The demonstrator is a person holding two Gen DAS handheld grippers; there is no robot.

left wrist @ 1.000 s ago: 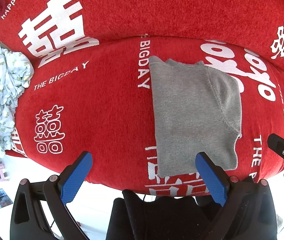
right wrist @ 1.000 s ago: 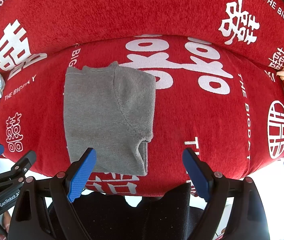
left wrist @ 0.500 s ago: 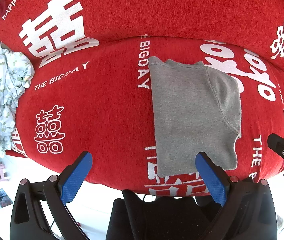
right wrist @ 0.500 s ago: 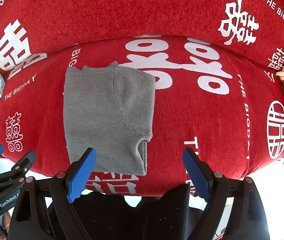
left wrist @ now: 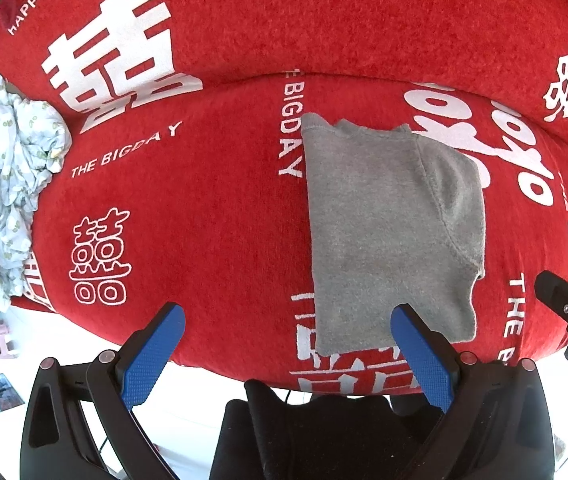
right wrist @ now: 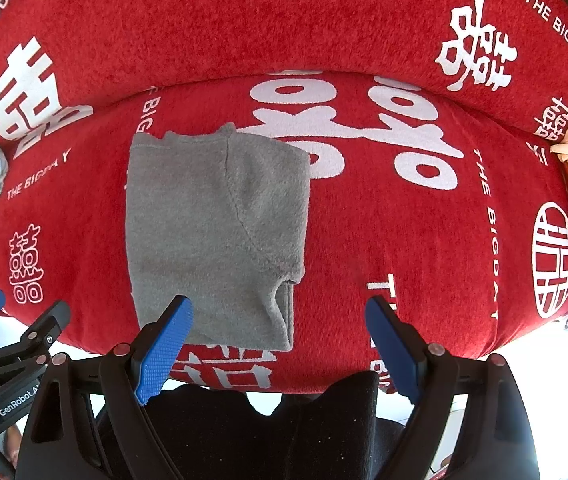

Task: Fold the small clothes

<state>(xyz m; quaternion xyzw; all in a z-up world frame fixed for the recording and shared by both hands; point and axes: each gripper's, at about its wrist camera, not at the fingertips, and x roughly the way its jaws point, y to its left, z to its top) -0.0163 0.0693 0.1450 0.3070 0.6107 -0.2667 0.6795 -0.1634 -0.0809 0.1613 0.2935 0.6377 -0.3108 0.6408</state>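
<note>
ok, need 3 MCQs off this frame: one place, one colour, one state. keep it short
1. Where is the patterned cloth heap relative to the grey top?
A. On top of it
B. Off to its left, apart
C. Under it

2. What colour are the gripper pads?
A. Blue
B. Yellow
C. White

3. What state is the right gripper in?
A. Shut on the top
B. Shut on the sofa cover
C. Open, holding nothing

Answers:
1 B: in the left wrist view the heap sits at the far left edge of the red sofa cover, with bare cover between it and the top.
2 A: the pads are blue on both the right gripper and the left gripper.
3 C: its jaws stand wide apart above the sofa's front edge, with nothing clamped between them.
</note>
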